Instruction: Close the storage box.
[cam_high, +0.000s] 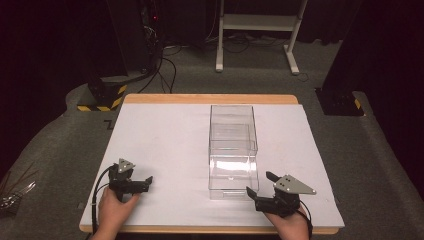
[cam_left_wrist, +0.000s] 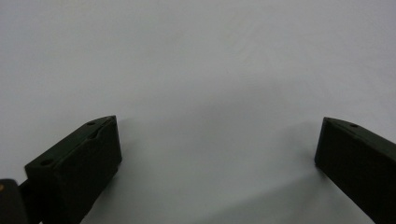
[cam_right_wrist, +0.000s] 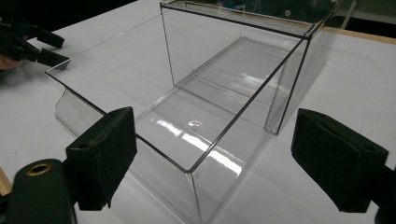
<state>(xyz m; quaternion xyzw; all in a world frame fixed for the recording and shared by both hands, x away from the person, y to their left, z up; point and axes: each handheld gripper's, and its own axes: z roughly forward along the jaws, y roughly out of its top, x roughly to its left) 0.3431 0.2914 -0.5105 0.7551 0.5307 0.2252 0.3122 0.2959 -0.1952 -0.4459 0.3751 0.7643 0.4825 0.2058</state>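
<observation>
A clear, rigid plastic drawer box sits mid-table on the white table surface, its drawer pulled toward the person. It looks light, stiff and slippery, so its thin front rim seems the best grip. The right gripper waits just beside that corner, jaws apart; the left gripper, also spread, holds nothing.

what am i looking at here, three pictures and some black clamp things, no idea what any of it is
A person sits at a white table and holds a hand tool in each hand. The left gripper and the right gripper each have two black jaws, standing open and holding nothing. The high view looks down from above the person. The other two pictures come from small cameras riding on each tool, looking out between its jaws. On the table lies a clear plastic box with its drawer pulled out. The right gripper view shows the drawer close up; the left one faces bare tabletop.
</observation>
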